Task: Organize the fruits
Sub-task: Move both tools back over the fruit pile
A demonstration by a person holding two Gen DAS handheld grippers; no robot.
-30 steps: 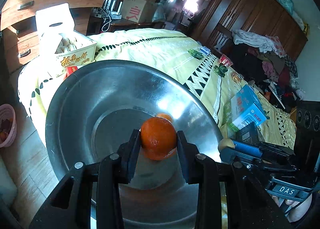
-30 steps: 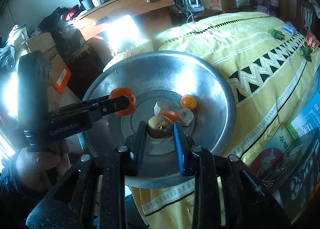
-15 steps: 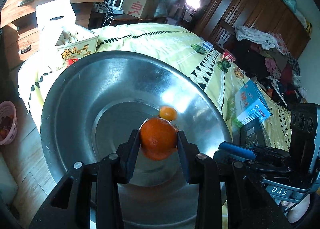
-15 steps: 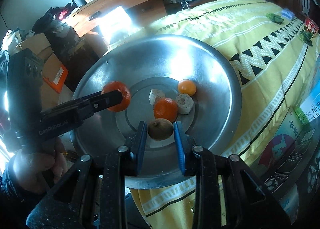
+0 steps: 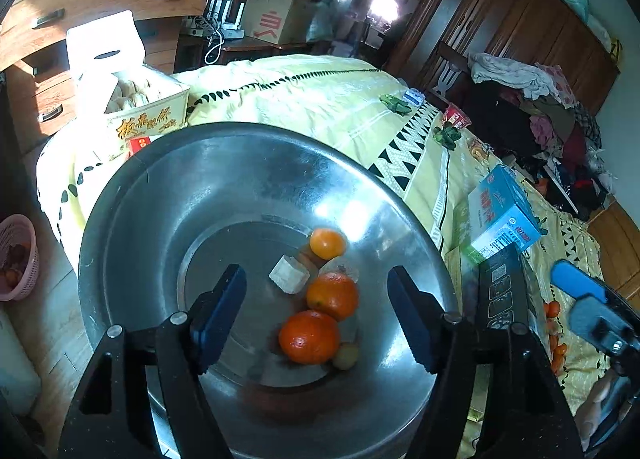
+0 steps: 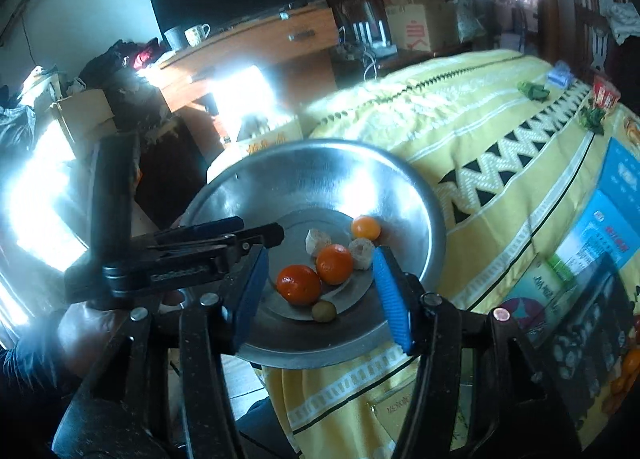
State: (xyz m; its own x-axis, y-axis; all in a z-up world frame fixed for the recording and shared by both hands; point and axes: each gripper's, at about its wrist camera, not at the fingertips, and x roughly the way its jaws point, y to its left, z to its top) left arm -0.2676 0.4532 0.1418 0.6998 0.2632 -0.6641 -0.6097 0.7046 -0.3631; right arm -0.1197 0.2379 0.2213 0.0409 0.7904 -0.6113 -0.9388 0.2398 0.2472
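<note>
A large steel bowl [image 5: 168, 195] [image 6: 400, 179] sits on the yellow bedspread. In it lie two oranges [image 5: 309, 335] [image 6: 299, 283], [image 5: 332, 295] [image 6: 334, 263], a small tangerine [image 5: 328, 243] [image 6: 365, 227], a brownish kiwi [image 5: 345, 355] [image 6: 324, 311] and two pale fruit chunks [image 5: 289, 279] [image 6: 314, 241], [image 6: 361, 247]. My left gripper [image 5: 316, 319] is open and empty above the bowl; it also shows in the right wrist view [image 6: 264, 237]. My right gripper [image 6: 320, 295] is open and empty over the bowl's near rim; it shows at the right edge of the left wrist view [image 5: 576, 287].
A yellow snack box [image 5: 140, 115] stands behind the bowl. A blue carton [image 5: 500, 215] [image 6: 600, 227] and a dark box [image 5: 504, 291] lie right of it. More tangerines [image 5: 554, 343] lie on the bed. A pink basket [image 5: 16, 255] is on the floor.
The left gripper opened and let its orange go into the bowl. The right gripper opened, released the kiwi into the bowl, and drew back and up.
</note>
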